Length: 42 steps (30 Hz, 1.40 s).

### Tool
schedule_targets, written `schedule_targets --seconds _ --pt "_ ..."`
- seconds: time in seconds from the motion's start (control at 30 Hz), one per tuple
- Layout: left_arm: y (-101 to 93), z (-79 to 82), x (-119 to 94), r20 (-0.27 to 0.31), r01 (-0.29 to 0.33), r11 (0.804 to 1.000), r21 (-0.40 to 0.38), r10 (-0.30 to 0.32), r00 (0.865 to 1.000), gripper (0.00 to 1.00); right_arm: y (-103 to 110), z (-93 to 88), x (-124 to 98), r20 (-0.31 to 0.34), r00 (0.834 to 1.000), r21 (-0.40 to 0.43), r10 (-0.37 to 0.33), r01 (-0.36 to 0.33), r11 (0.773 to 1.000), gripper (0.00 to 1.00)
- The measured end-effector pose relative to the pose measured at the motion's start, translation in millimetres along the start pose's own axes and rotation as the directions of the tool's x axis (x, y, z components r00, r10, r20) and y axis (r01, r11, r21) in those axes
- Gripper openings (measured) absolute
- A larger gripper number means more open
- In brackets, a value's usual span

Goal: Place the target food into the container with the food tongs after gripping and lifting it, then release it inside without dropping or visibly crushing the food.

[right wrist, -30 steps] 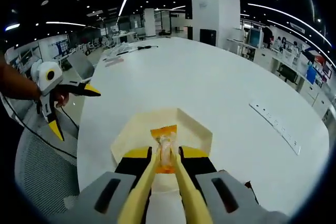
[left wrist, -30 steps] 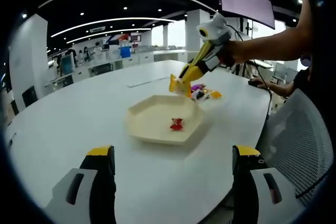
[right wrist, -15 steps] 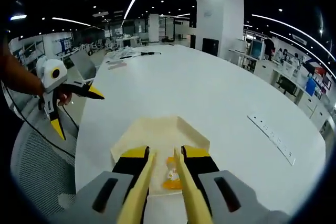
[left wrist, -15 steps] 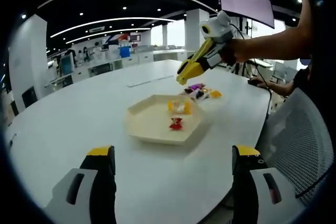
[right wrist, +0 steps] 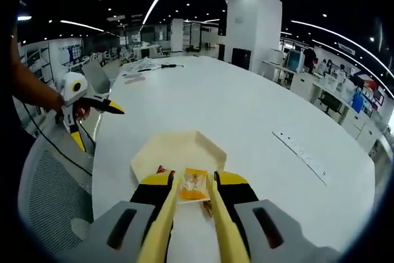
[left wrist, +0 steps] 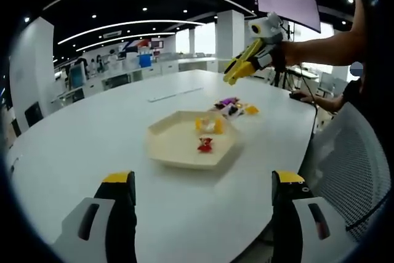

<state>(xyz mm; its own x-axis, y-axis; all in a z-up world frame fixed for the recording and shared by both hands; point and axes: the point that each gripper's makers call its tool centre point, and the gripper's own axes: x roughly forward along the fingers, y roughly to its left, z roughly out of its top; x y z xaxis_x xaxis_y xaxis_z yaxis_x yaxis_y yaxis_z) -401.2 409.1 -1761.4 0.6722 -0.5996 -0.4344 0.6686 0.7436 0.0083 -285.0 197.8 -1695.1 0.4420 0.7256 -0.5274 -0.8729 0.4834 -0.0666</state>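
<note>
1. The hexagonal cream tray [left wrist: 161, 146] sits out on the white table [left wrist: 74, 152], and the orange packet [right wrist: 194, 184] lies inside it, beside a small red sweet [left wrist: 205, 145].
2. In the right gripper view the right gripper [right wrist: 192, 198] is up above the tray, its long yellow tong arms standing apart either side of the packet with a clear gap. Nothing is pinched between them.
3. From the left gripper view that same tool hangs high over the far side of the table, well clear of the tray.
4. Left gripper [left wrist: 203, 192] waits low over the near edge of the table, jaws wide apart and empty.
5. Beyond the tray a small heap of wrapped sweets [left wrist: 233, 108] lies on the table.
6. My read: the drop is done for this piece, packet looks whole, not squashed.
7. Next call, I'd say, is swinging the tongs over to that heap, lining the tips either side of one wrapper, and closing gently enough to lift without crushing.
</note>
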Motion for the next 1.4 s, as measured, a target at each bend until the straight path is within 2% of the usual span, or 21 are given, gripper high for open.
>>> schedule_targets --seconds 0.3,0.53,0.8,0.83,0.9,1.0,1.2,1.4 --pt "-1.2 -0.7 0 -0.002 0.004 1.0 -0.012 -0.004 1.0 0.88 -27 2.0 -45 0.014 0.998 -0.009 -0.068 0.068 0.998 0.26" --pt "2.8 -5.6 0 -0.028 -0.021 1.0 0.005 0.021 0.999 0.87 -35 -7.1 -59 0.024 0.996 -0.009 -0.089 0.09 0.996 0.25" --pt "8.5 -4.9 -1 -0.022 -0.041 0.999 -0.001 0.041 0.999 0.87 -47 -17.5 -70 0.026 0.994 0.001 -0.103 0.103 0.995 0.25" --pt "8.0 -5.1 -1 -0.022 -0.038 0.999 0.0 0.038 0.999 0.87 -50 -17.3 -74 0.048 0.992 0.026 -0.114 0.113 0.993 0.25" --pt "6.9 -4.9 -1 -0.023 -0.033 0.999 -0.003 0.033 0.999 0.87 -54 -19.0 -77 0.051 0.989 0.017 -0.14 0.14 0.99 0.24" --pt "5.9 -4.9 0 -0.023 -0.029 1.0 -0.001 0.029 0.999 0.87 -53 -23.9 -79 0.049 0.989 0.03 -0.138 0.136 0.99 0.24" --pt "4.7 -6.7 0 -0.033 -0.022 1.0 -0.002 0.022 0.999 0.87 -64 -43.5 -90 0.022 0.98 0.046 -0.197 0.195 0.98 0.25" --pt "5.1 -8.3 1 -0.04 -0.021 1.0 -0.001 0.021 0.999 0.86 -74 -52.9 -101 0.029 0.97 0.096 -0.239 0.236 0.967 0.25"
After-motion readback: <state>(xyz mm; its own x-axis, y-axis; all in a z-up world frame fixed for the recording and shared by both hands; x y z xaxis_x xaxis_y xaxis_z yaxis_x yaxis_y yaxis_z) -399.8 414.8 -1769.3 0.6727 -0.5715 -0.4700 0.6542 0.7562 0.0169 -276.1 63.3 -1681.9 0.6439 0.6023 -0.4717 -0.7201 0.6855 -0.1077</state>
